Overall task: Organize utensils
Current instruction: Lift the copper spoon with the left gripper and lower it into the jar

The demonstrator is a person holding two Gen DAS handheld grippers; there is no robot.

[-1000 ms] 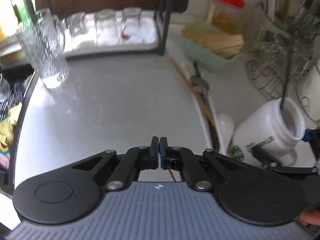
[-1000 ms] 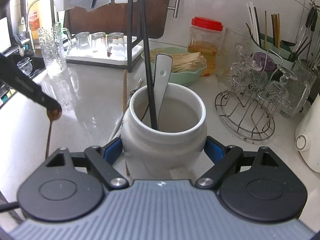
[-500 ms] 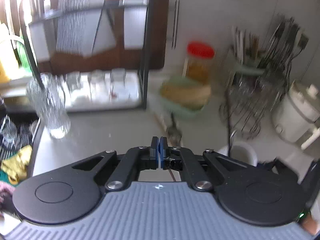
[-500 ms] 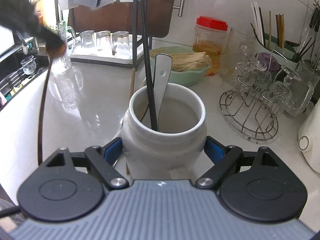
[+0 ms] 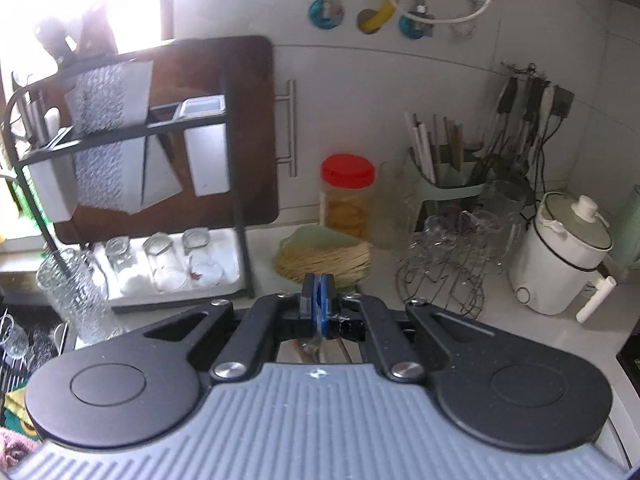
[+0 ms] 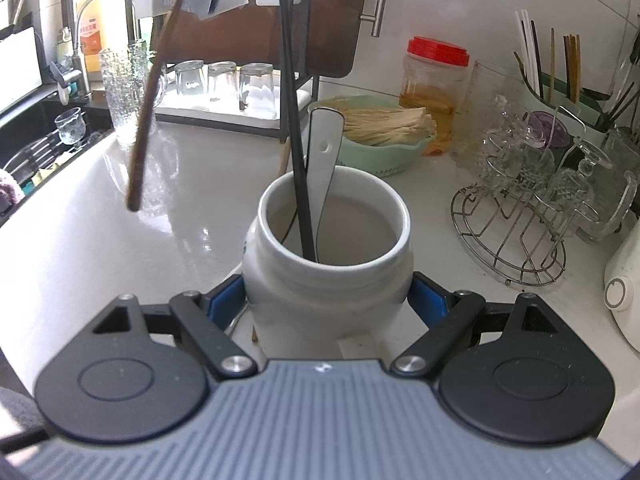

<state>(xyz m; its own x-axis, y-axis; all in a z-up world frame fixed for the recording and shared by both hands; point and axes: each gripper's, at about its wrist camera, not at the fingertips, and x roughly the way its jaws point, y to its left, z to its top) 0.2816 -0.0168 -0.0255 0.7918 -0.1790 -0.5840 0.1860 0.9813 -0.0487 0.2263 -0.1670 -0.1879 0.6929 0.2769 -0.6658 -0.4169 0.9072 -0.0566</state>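
My right gripper [image 6: 327,300] is shut on a white ceramic utensil jar [image 6: 326,280] that stands on the counter. The jar holds a black utensil handle [image 6: 294,120] and a white spoon [image 6: 325,152]. My left gripper [image 5: 318,300] is shut on a brown wooden utensil [image 6: 150,96]. In the right wrist view the utensil hangs in the air, high and to the left of the jar, its lower end free. In the left wrist view only a short piece of it [image 5: 345,350] shows below the shut pads.
A dish rack with upturned glasses [image 6: 224,84] and a tall glass [image 6: 128,92] stand at the back left beside the sink [image 6: 36,140]. A green basket [image 6: 380,136], a red-lidded jar [image 6: 434,88], a wire glass stand [image 6: 520,216], a white cooker [image 5: 560,256] and another utensil holder [image 5: 444,184] stand right.
My left gripper has risen and tilted up with the wooden utensil, which has swung from low at the left to high above the counter. The right gripper and jar have stayed put.
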